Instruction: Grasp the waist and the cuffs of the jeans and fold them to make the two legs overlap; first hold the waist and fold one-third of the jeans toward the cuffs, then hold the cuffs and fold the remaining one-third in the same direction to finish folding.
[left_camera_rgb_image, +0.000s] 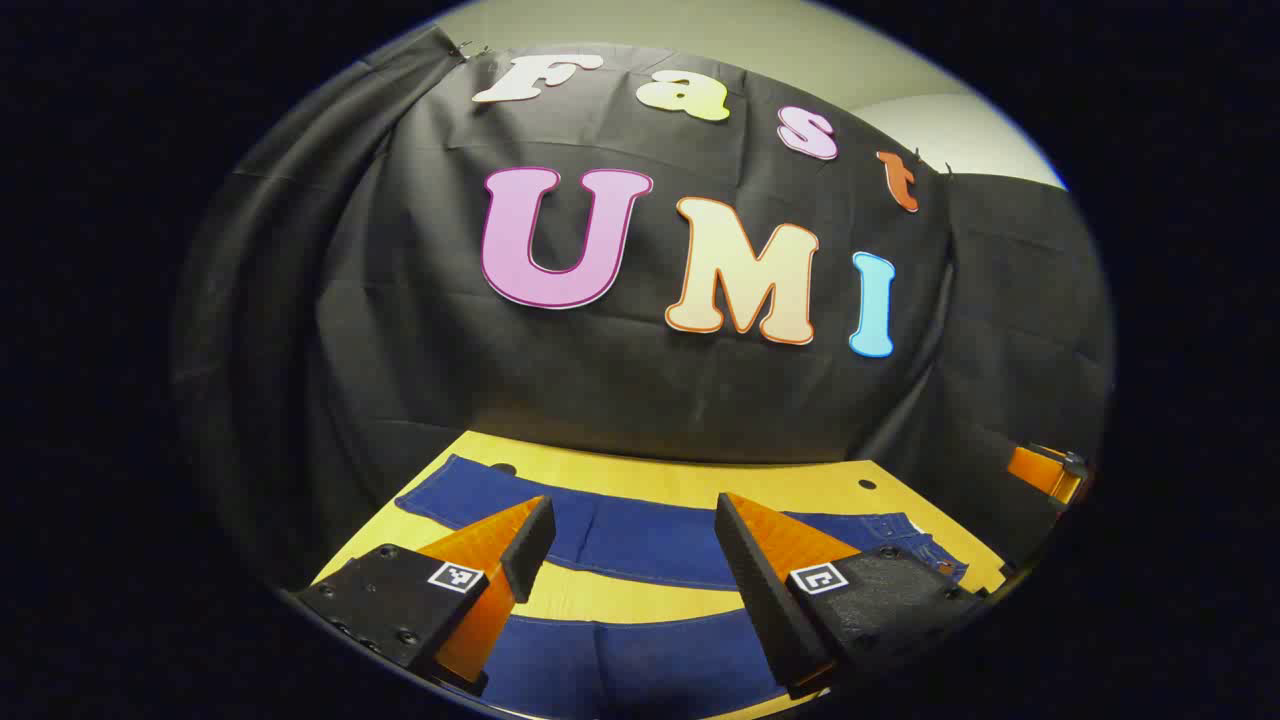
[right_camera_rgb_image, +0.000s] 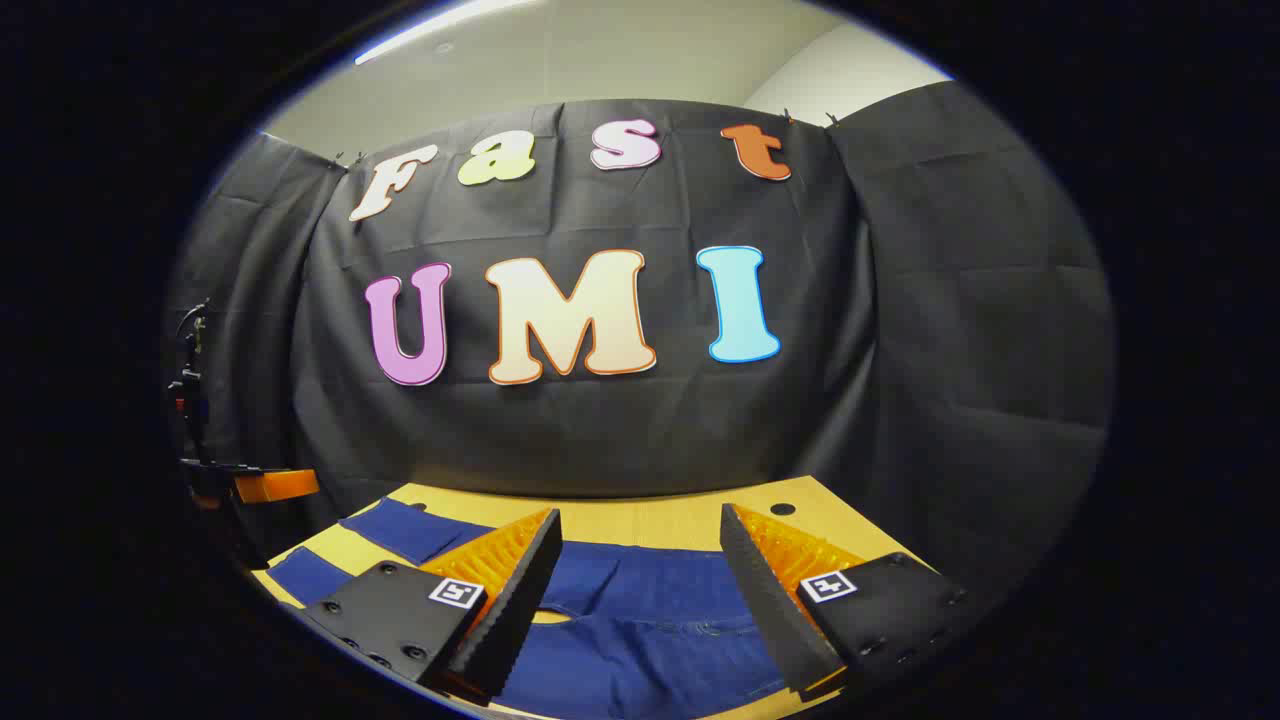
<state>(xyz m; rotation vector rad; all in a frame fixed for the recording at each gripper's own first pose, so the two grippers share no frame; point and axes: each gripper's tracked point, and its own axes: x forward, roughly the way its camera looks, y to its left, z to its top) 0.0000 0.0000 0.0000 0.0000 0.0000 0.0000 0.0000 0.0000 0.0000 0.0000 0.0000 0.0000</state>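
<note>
Dark blue jeans lie flat on the yellow table (left_camera_rgb_image: 690, 485), legs spread apart. In the left gripper view the far leg (left_camera_rgb_image: 640, 535) and near leg (left_camera_rgb_image: 630, 665) run sideways, with the waist (left_camera_rgb_image: 905, 530) at the right. My left gripper (left_camera_rgb_image: 635, 545) hovers open over the legs, holding nothing. In the right gripper view the waist and seat of the jeans (right_camera_rgb_image: 650, 625) lie under my right gripper (right_camera_rgb_image: 640, 560), which is open with nothing between its fingers. Both legs (right_camera_rgb_image: 410, 530) stretch away to the left.
The booth's black cloth wall stands right behind the table's far edge. Small holes mark the table top (left_camera_rgb_image: 867, 484) (right_camera_rgb_image: 782, 509). The other gripper shows at the right edge of the left gripper view (left_camera_rgb_image: 1045, 470) and at the left edge of the right gripper view (right_camera_rgb_image: 265, 487).
</note>
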